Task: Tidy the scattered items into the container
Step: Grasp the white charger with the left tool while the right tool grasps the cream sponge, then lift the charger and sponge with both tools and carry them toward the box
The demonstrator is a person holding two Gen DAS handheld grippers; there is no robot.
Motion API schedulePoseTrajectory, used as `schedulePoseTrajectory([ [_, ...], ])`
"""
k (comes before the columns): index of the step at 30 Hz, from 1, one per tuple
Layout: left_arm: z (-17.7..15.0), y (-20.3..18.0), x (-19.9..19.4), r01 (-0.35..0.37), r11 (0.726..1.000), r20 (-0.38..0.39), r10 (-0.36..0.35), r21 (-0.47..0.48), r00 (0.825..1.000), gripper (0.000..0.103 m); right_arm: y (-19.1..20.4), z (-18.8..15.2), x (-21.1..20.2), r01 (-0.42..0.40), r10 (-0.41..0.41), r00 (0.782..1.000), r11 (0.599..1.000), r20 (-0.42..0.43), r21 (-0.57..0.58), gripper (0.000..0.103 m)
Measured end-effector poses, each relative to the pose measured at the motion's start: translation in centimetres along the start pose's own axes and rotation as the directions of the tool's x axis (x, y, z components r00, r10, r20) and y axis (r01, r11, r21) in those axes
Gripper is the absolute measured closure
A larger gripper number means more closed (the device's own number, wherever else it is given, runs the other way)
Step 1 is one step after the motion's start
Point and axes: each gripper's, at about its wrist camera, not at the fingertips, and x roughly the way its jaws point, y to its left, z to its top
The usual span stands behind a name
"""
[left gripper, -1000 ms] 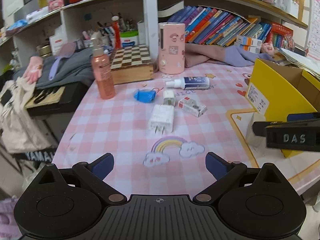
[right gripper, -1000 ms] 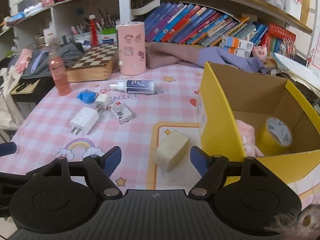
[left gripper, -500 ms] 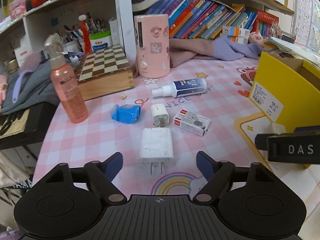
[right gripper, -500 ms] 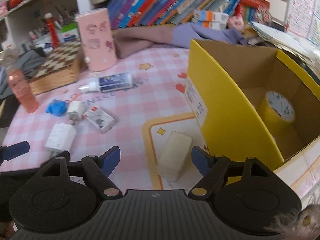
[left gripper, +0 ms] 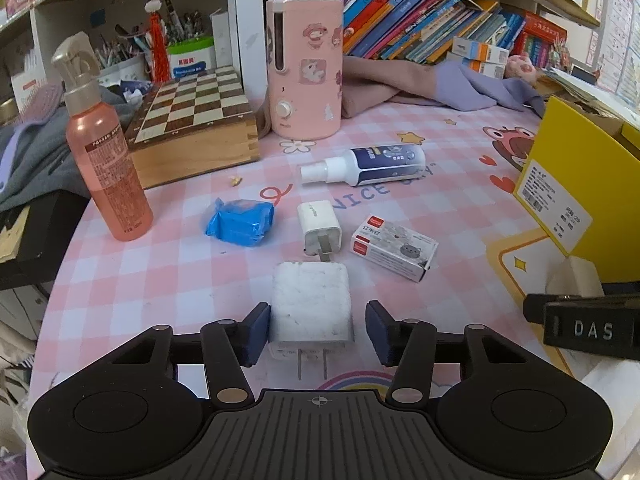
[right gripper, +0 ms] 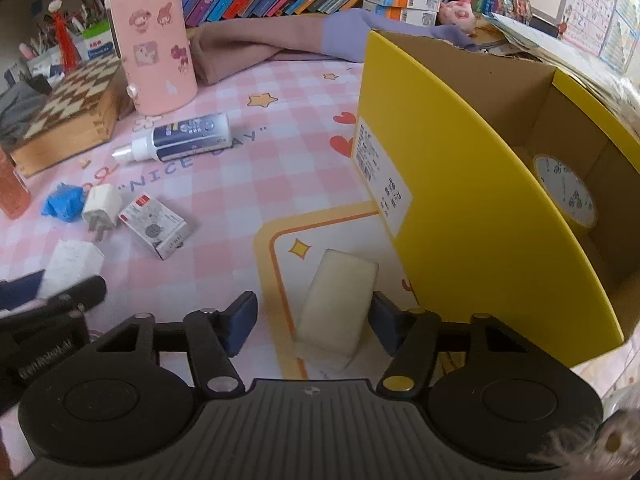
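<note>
The left gripper [left gripper: 316, 330] straddled the large white charger [left gripper: 311, 307], whose long axis ran in line with the fingers, prongs toward the camera. Its jaws had just been closing; one pad touched the charger's side while the other stood just clear, so nothing was gripped.

The right gripper [right gripper: 314, 320] likewise bracketed the cream block [right gripper: 336, 304], which lay lengthwise along the fingers, just beside the yellow box [right gripper: 472, 216]. These jaws had also just been closing; one pad appeared to touch the block, though the view was too oblique to confirm, and the other stood apart. The right hand was the nearer to the box.

The charger was a hard, scuffed, round-edged plastic slab; the block looked matte, soft-cornered and probably spongy. The box was stiff open-topped cardboard.
</note>
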Motion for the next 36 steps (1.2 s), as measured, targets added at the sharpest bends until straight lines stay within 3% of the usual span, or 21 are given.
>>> schedulePoseTrajectory([
  [4, 0.0, 0.0, 0.5, -0.018, 1.000, -0.014, 0.018, 0.008, 1.000, 0.061, 0.0, -0.1, 0.3, 0.006, -0.006, 1.000, 1.000, 0.009, -0.023, 0.052],
  [8, -0.2, 0.1, 0.2, -0.026, 1.000, -0.016, 0.026, -0.008, 1.000, 0.062, -0.4, -0.1, 0.2, 0.023, -0.023, 0.999, 0.999, 0.023, -0.040, 0.072],
  [11, -0.4, 0.2, -0.6, -0.035, 0.997, -0.008, 0.035, -0.063, 0.999, 0.062, -1.0, 0.1, -0.2, -0.030, 0.031, 0.999, 0.998, 0.026, -0.052, 0.077],
  [20, -0.6, -0.3, -4.9, -0.049, 0.990, 0.055, 0.057, -0.128, 0.997, 0.062, -1.6, 0.6, -4.1, -0.146, 0.162, 0.978, 0.982, 0.129, -0.123, 0.077],
  [29, -1.8, -0.9, -9.2, -0.053, 0.980, 0.102, 0.073, -0.189, 0.992, 0.062, -2.9, -0.5, -6.8, -0.228, 0.253, 0.958, 0.957, 0.131, -0.179, 0.078],
  [36, -3.4, -1.4, -13.6, -0.027, 0.973, 0.158, 0.065, -0.231, 0.985, 0.062, -4.5, -0.8, -10.6, -0.289, 0.342, 0.926, 0.915, 0.159, -0.283, 0.078],
])
